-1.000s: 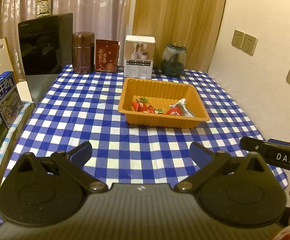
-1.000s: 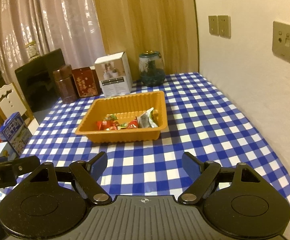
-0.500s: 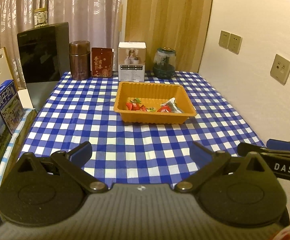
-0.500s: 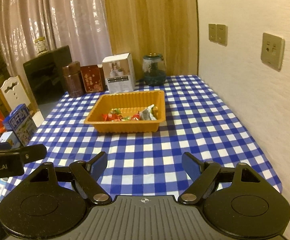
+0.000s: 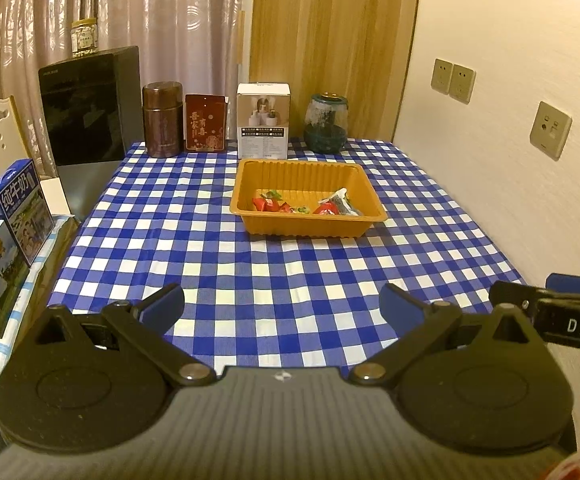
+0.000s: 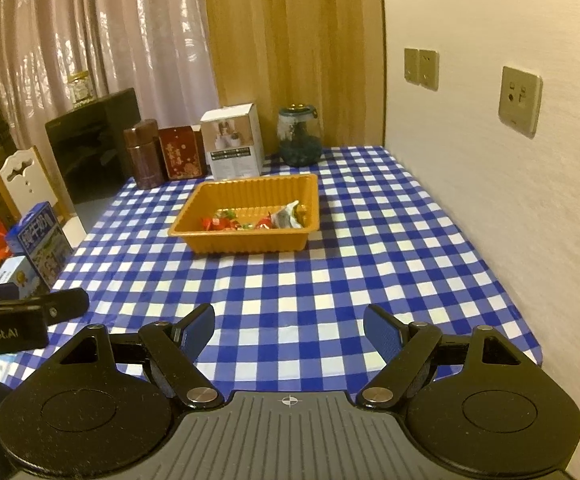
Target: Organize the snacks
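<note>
Both grippers spread wide, snacks (image 5: 302,205) in orange tray (image 5: 308,229) well ahead

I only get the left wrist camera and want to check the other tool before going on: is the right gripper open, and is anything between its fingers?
Observer: The right wrist view shows the right gripper open, with nothing between its blue pads, only checked cloth beyond them.
Operator: The grippers hide the table's near right corner from me. Is any snack lying loose there?
Observer: No. That corner of the table shows only checked cloth in the right wrist view.
</note>
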Available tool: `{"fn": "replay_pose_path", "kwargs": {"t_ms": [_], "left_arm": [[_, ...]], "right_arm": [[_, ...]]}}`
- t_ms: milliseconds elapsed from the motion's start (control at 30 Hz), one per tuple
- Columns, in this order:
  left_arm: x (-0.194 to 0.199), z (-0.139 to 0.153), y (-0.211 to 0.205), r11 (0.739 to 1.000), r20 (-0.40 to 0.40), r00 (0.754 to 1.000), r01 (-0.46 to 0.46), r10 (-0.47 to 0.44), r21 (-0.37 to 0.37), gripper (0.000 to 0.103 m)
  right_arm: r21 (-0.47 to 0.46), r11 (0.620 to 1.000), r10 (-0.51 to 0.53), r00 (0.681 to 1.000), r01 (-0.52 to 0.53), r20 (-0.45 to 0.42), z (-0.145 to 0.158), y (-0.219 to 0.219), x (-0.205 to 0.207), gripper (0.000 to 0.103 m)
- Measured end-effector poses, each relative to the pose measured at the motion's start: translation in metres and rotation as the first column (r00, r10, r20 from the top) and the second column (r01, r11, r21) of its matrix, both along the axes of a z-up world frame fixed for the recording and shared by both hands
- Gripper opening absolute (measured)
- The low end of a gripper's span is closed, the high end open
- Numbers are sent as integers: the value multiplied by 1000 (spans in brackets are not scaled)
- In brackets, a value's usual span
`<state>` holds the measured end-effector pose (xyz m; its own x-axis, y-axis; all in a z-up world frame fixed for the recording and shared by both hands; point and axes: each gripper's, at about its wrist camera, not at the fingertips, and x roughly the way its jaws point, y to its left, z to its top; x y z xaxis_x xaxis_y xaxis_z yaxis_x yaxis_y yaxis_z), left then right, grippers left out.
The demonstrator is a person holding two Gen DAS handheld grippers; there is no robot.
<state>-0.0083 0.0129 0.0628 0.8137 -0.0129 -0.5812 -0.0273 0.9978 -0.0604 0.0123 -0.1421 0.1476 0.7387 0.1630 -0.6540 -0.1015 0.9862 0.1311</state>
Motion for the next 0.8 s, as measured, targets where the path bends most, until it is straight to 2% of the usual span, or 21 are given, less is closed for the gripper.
{"fn": "replay_pose_path", "kwargs": {"t_ms": [800], "left_arm": [[-1, 3, -1, 1000, 5, 1000, 5, -5, 6, 103]], "right_arm": [[11, 1000, 5, 1000, -5, 8, 3, 6, 1, 81]]}}
